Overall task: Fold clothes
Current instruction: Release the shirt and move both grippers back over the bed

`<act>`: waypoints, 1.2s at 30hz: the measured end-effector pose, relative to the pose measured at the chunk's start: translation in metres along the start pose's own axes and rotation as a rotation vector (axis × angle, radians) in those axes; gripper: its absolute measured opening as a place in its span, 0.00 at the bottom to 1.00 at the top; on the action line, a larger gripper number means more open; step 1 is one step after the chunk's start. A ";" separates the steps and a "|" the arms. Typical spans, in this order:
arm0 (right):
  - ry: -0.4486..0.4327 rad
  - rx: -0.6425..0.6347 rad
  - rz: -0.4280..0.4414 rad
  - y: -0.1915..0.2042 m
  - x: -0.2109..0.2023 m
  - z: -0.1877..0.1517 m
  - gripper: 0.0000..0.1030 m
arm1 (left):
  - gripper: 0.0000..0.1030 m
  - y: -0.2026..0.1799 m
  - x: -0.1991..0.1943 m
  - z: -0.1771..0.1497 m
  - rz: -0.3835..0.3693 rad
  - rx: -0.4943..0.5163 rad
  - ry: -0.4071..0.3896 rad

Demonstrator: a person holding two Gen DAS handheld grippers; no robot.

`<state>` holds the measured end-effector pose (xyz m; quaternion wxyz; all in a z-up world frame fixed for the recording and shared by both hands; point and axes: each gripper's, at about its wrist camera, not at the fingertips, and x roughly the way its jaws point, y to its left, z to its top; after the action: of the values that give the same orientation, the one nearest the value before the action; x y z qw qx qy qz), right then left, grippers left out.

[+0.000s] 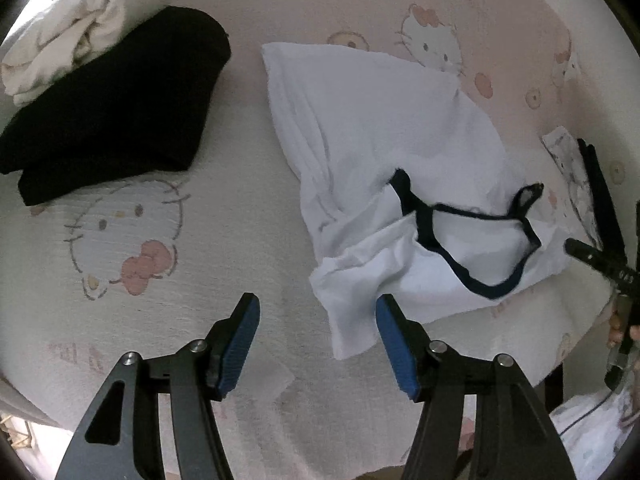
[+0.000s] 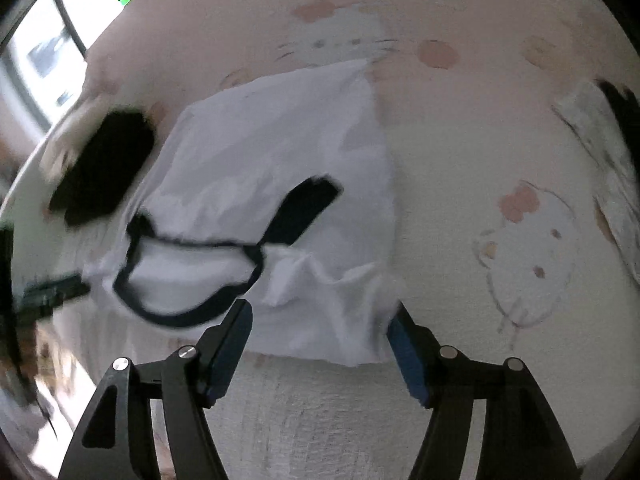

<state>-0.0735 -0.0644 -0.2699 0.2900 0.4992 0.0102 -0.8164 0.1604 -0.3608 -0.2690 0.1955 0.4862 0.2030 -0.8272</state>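
Note:
A white shirt (image 1: 372,128) with a dark navy neckband (image 1: 472,248) lies crumpled and partly folded on the cat-print sheet (image 1: 224,240). My left gripper (image 1: 317,300) hovers open over the sheet, and the shirt's near corner hangs just off its right finger, not pinched. In the right wrist view the same shirt (image 2: 260,152) spreads ahead, neckband (image 2: 180,312) at the left. My right gripper (image 2: 322,306) stands open above the shirt's near hem, which shows between its fingers with no pad pressing on it. The right gripper (image 1: 592,258) also shows at the left wrist view's right edge.
A folded black garment (image 1: 116,108) lies at the far left, partly on a cream bundle (image 1: 68,36); the black garment (image 2: 104,168) appears in the right wrist view too. A patterned cloth (image 2: 600,152) lies at the right edge. The sheet's near edge drops off close to both grippers.

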 end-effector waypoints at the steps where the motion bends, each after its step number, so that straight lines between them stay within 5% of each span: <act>1: -0.010 0.042 0.003 -0.007 -0.003 0.001 0.66 | 0.56 -0.011 -0.001 -0.005 0.008 -0.001 -0.006; 5: -0.047 0.158 -0.018 -0.029 -0.012 0.002 0.65 | 0.56 -0.022 -0.004 -0.007 0.012 -0.021 -0.017; 7: -0.053 0.149 -0.005 -0.031 -0.012 0.002 0.49 | 0.56 -0.032 -0.008 -0.009 0.011 -0.026 -0.026; 8: -0.050 0.136 -0.001 -0.030 -0.011 0.002 0.31 | 0.56 -0.032 -0.008 -0.006 0.003 -0.019 -0.033; 12: -0.030 0.027 -0.026 -0.008 0.000 -0.001 0.24 | 0.48 -0.052 0.003 0.004 0.046 0.054 -0.052; 17: 0.082 0.005 -0.136 -0.011 0.034 0.000 0.24 | 0.49 -0.052 0.036 0.007 0.143 0.036 0.013; 21: 0.103 0.068 -0.103 -0.021 0.041 0.005 0.24 | 0.51 -0.048 0.041 0.007 0.148 0.020 0.009; 28: 0.073 -0.102 -0.200 0.008 0.032 0.002 0.27 | 0.50 -0.058 0.025 0.010 0.094 0.030 -0.011; 30: 0.058 -0.130 -0.189 0.016 0.026 -0.002 0.43 | 0.50 -0.065 0.020 0.011 0.052 0.047 -0.002; 33: 0.033 -0.160 -0.174 0.022 0.016 -0.009 0.46 | 0.50 -0.073 0.010 0.009 0.042 0.084 -0.001; 36: -0.005 -0.232 -0.234 0.033 0.008 -0.015 0.56 | 0.51 -0.089 0.003 0.005 0.112 0.194 -0.024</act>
<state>-0.0477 -0.0905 -0.2748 0.2487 0.4556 0.1618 -0.8393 0.1087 -0.2889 -0.2563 0.1961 0.5033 0.0919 -0.8365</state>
